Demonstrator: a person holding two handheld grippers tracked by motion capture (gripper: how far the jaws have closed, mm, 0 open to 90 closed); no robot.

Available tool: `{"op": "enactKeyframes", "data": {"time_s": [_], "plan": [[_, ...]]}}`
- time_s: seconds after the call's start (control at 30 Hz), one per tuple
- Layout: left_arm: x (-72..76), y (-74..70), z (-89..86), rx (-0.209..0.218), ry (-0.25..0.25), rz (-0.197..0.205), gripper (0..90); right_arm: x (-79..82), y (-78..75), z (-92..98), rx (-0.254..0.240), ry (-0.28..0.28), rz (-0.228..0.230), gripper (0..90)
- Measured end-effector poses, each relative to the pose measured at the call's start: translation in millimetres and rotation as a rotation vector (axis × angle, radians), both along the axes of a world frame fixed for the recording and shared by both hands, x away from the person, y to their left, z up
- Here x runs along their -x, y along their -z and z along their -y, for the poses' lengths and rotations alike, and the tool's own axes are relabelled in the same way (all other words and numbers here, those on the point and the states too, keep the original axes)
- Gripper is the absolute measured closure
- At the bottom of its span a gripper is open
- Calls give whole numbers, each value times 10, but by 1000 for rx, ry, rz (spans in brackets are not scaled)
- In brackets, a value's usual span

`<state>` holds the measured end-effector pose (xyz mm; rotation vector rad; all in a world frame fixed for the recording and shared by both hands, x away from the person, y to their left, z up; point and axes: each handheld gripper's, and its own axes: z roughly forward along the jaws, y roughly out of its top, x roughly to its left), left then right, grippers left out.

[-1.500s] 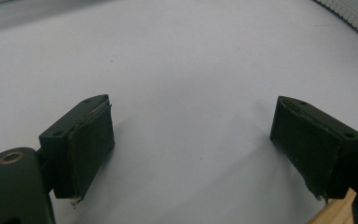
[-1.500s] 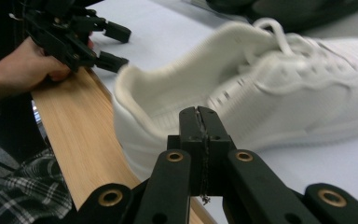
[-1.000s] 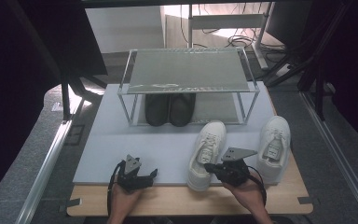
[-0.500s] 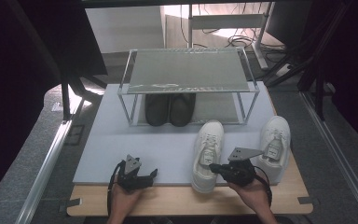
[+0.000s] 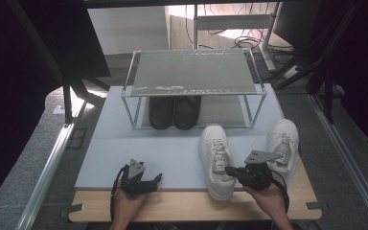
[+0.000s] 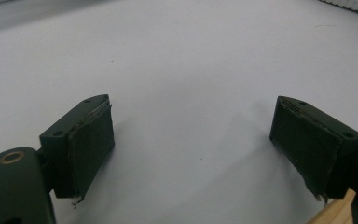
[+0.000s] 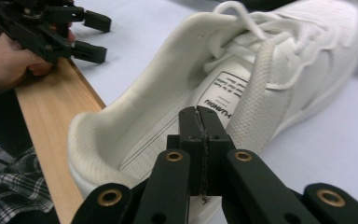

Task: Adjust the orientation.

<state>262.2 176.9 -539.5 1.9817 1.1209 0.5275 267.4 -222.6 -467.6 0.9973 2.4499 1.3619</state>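
Observation:
A white sneaker lies on the white mat, toe away from me. My right gripper is at its heel, coming in from the right. In the right gripper view its pads are pressed flat together with nothing between them, and the tips reach over the sneaker's opening above the printed insole. A second white sneaker lies to the right. My left gripper rests at the mat's front edge, open, with only bare mat between its jaws.
A metal-framed rack stands at the back of the mat with a pair of dark shoes under its shelf. A wooden board edges the front. My left gripper also shows far off in the right gripper view.
My right gripper has moved a little to the right, and the near white sneaker's heel has swung right with it. The left gripper has stayed in place.

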Motion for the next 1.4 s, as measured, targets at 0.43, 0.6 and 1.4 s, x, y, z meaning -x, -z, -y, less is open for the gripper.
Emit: {"op": "enactKeyframes", "data": {"time_s": [0.43, 0.6, 1.4], "plan": [[-1, 0, 0, -1, 0, 0, 133, -4, -22, 186, 15, 72, -4, 861], [-1, 0, 0, -1, -1, 0, 132, 16, -78, 165, 21, 79, -24, 803], [-2, 1, 3, 2, -3, 0, 133, -240, -202, 134, 54, 200, -78, 558]]}}
